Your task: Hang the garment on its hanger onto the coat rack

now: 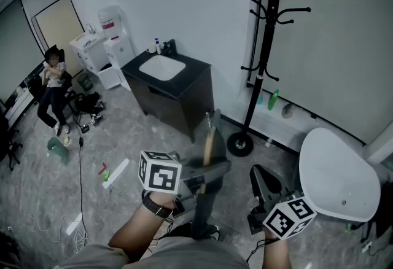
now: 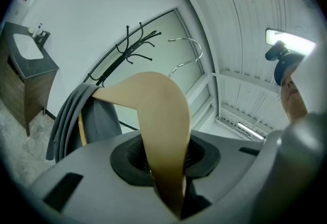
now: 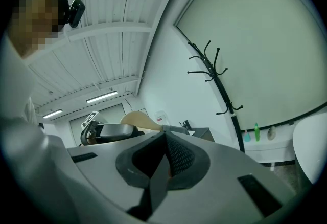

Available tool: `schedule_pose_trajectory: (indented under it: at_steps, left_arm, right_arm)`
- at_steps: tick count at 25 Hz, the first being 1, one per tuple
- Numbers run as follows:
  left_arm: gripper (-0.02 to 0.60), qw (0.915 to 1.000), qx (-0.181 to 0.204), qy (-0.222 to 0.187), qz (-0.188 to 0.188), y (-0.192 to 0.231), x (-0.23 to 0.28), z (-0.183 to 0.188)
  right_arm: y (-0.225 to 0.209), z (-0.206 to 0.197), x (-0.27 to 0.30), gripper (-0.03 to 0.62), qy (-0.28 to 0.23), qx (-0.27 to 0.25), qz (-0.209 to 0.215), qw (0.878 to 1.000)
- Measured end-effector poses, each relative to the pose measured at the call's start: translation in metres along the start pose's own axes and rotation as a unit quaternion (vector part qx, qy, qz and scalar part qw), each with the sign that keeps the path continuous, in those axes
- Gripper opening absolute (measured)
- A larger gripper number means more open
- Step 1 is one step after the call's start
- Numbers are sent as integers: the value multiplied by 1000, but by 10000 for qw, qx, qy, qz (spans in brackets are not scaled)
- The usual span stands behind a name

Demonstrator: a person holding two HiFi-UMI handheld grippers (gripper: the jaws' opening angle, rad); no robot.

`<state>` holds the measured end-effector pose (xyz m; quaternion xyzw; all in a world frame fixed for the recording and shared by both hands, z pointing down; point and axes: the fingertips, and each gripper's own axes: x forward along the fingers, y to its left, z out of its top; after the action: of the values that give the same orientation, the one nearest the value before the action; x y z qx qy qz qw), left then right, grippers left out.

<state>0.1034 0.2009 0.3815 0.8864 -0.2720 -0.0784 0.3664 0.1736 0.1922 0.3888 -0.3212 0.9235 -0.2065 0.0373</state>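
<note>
The wooden hanger (image 2: 162, 126) is off the rack and in our left gripper (image 1: 199, 177), whose jaws are closed on one of its arms a little way from the neck. The metal hook (image 2: 188, 55) stands free above the jaws and catches on nothing. The grey garment (image 2: 97, 118) is already draped over the hanger. It hangs off the far shoulder in the left gripper view and falls below the gripper in the head view, though we cannot say whether it sits evenly, since most of the cloth is out of sight. Our right gripper (image 1: 264, 183) is just beside it, low at our right, with its jaws brought together on nothing. The black coat rack (image 1: 265, 46) stands well apart from both, against the white wall, and every peg we can see is bare. To its left is a dark counter (image 1: 195, 74) with a white sink (image 1: 162, 67) set in it, and to its right a white rounded seat (image 1: 338, 172). A person (image 1: 54, 80) sits far off by the left wall. We judge that the pick-up is done and the real work is left: carrying the hanger across, raising it, and setting the hook over a peg.
</note>
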Motion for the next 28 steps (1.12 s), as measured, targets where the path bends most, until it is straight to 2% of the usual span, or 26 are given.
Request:
schedule_pose_trajectory:
  at_steps: [6,12,21,28]
  left_arm:
    - [104,10000,-12,-64,21,25,4,21]
    - [104,9999,17,-22,-156,68,11,59]
    - [103,9972,198,492,-531,156,20,150]
    - [101,9935,464,797,-661,214,34,208]
  right_arm:
    - [-10,5,22,15,-7,7,106,9999]
    - [-32,17,73,15,-115,-61,33,9999]
    - [-61,61,183,15,-514,-117,-279,9982]
    - [-85,72,246,15,-602,-57,-383,9974]
